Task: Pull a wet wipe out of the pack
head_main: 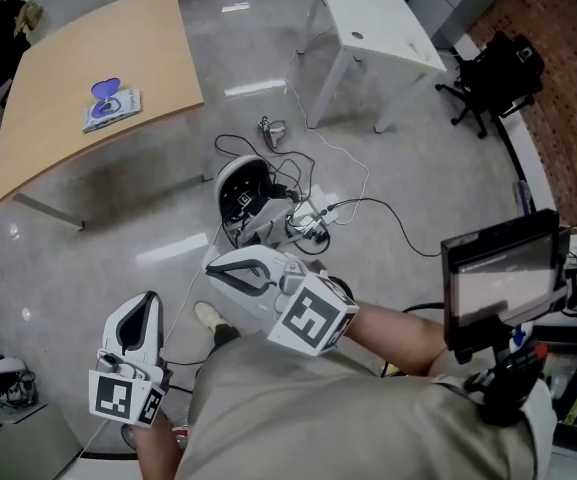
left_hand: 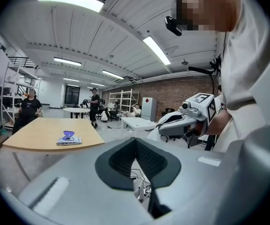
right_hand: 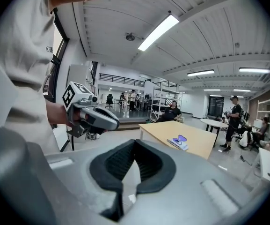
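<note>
Cable clutter (head_main: 288, 213) blocks the floor (head_main: 158, 218) before the table (head_main: 88, 48).

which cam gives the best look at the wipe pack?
Head view: the wipe pack sits whole, seen from above, on the wooden table. Both gripper views catch it small and nearly edge-on, far off.
</note>
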A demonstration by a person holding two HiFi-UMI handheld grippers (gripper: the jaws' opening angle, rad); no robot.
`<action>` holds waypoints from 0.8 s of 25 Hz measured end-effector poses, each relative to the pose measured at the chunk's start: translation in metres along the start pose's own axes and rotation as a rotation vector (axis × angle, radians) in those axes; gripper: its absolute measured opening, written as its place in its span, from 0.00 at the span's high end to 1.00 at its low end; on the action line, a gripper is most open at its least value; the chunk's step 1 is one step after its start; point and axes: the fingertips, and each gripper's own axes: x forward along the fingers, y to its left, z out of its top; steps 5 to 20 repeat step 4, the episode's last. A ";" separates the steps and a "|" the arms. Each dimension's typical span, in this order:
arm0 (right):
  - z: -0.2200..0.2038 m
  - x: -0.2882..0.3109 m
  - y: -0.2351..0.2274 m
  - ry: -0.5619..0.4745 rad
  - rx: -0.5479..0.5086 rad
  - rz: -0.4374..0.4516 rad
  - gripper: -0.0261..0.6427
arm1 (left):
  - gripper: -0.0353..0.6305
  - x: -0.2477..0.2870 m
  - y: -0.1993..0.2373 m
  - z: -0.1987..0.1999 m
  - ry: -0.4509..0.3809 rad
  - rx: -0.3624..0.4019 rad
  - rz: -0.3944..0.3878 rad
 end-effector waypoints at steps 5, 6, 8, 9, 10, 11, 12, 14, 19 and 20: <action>0.024 0.046 -0.006 -0.002 -0.006 -0.002 0.96 | 0.94 -0.013 0.045 -0.001 0.018 -0.011 -0.010; 0.024 0.046 -0.006 -0.002 -0.006 -0.002 0.96 | 0.94 -0.013 0.045 -0.001 0.018 -0.011 -0.010; 0.024 0.046 -0.006 -0.002 -0.006 -0.002 0.96 | 0.94 -0.013 0.045 -0.001 0.018 -0.011 -0.010; 0.024 0.046 -0.006 -0.002 -0.006 -0.002 0.96 | 0.94 -0.013 0.045 -0.001 0.018 -0.011 -0.010; 0.024 0.046 -0.006 -0.002 -0.006 -0.002 0.96 | 0.94 -0.013 0.045 -0.001 0.018 -0.011 -0.010; 0.024 0.046 -0.006 -0.002 -0.006 -0.002 0.96 | 0.94 -0.013 0.045 -0.001 0.018 -0.011 -0.010; 0.024 0.046 -0.006 -0.002 -0.006 -0.002 0.96 | 0.94 -0.013 0.045 -0.001 0.018 -0.011 -0.010; 0.024 0.046 -0.006 -0.002 -0.006 -0.002 0.96 | 0.94 -0.013 0.045 -0.001 0.018 -0.011 -0.010; 0.024 0.046 -0.006 -0.002 -0.006 -0.002 0.96 | 0.94 -0.013 0.045 -0.001 0.018 -0.011 -0.010; 0.024 0.046 -0.006 -0.002 -0.006 -0.002 0.96 | 0.94 -0.013 0.045 -0.001 0.018 -0.011 -0.010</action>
